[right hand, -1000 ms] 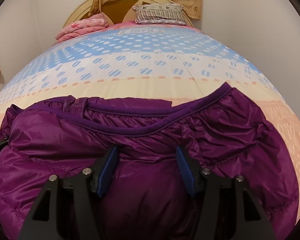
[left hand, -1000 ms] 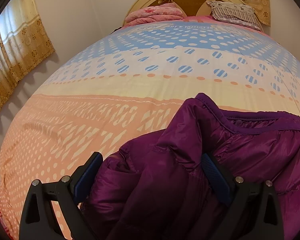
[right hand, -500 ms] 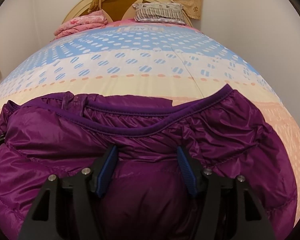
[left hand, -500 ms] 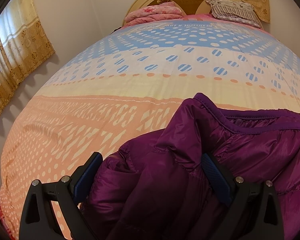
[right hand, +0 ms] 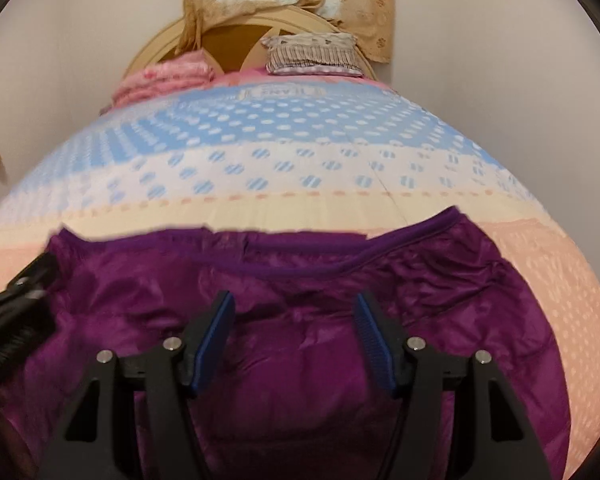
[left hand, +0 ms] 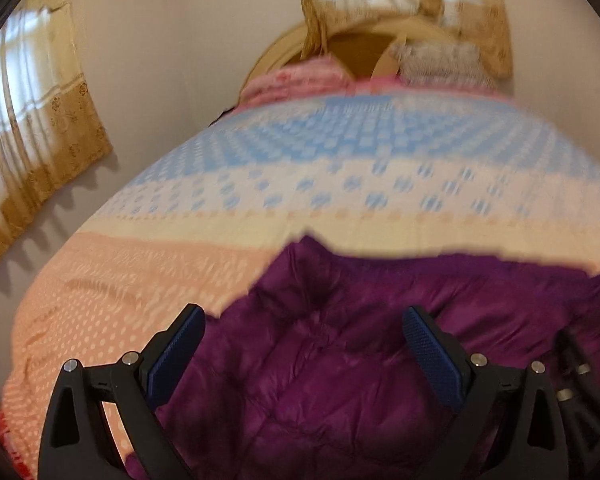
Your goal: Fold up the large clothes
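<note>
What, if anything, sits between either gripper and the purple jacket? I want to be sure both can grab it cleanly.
Nothing visible. The left gripper and right gripper are both open directly over the purple jacket, its fabric filling the gap between each pair of fingers. Only the bedspread lies beyond it.

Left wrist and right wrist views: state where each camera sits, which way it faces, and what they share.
Left wrist: sits on the left gripper, faces along the bed toward the headboard; its open jaws straddle the purple jacket, the right gripper showing at the right edge.
Right wrist: sits on the right gripper, faces the headboard squarely over the jacket's hem; open jaws, the left gripper at the left edge.
Shared: jacket, bed, pink blanket, striped pillow.
</note>
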The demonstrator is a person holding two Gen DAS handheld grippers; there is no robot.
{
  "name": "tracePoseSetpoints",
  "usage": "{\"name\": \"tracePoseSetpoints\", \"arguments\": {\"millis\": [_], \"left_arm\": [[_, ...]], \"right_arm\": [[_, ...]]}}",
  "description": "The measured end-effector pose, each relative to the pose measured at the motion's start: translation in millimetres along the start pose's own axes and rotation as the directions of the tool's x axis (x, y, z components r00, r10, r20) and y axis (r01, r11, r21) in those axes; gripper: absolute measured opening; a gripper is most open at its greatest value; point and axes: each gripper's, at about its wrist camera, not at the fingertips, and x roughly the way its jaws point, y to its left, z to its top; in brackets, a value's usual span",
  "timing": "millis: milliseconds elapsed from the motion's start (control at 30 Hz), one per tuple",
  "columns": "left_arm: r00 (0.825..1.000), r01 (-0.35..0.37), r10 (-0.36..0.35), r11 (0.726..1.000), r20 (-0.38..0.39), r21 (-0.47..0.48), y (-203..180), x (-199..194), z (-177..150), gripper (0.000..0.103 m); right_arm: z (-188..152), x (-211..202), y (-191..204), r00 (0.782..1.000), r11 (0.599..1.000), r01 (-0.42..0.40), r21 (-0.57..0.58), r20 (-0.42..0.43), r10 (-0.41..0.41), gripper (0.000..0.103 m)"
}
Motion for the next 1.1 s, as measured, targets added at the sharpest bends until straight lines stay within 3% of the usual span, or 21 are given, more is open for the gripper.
{"name": "tracePoseSetpoints", "arguments": {"millis": [133, 567, 800, 900, 1000, 1100], "left_arm": [[0.997, 0.015, -0.017, 0.999, -0.071, -0.028, -1.1, 24.2, -11.9, 0.100], [0.991, -0.080, 0.086, 0.995, -0.107, 0.063, -23.0, 39.1, -13.4, 0.102], [0.991, -0.076, 0.082, 0.995, -0.108, 0.061, -24.1, 38.8, -14.0, 0.102], [0.991, -0.011, 0.017, 0.999, -0.131, 0.049, -6.9, 26.2, -8.8, 0.102], [0.999, 0.042, -0.043, 0.999, -0.021, -0.027, 32.8, -20.8, -14.9, 0.102], [0.998, 0.057, -0.055, 0.997, 0.028, -0.061, 50.0, -40.3, -30.9, 0.102]], "right_arm": [[-8.9, 17.1, -6.1, 0.999, 1.000, -0.010, 0.028, -0.030, 0.011, 0.065], [-10.2, 32.1, 7.7, 0.996, 0.999, 0.037, -0.033, -0.083, -0.040, 0.070], [-10.7, 32.4, 7.4, 0.996, 0.999, 0.031, -0.024, -0.084, -0.033, 0.071], [-8.0, 25.3, 3.9, 0.995, 1.000, 0.004, -0.018, -0.099, -0.005, 0.071], [-15.1, -12.0, 3.0, 0.999, 0.999, -0.040, -0.023, -0.035, 0.039, 0.072], [-30.1, -37.0, 15.1, 0.997, 0.995, -0.080, -0.056, 0.015, 0.081, 0.080]]}}
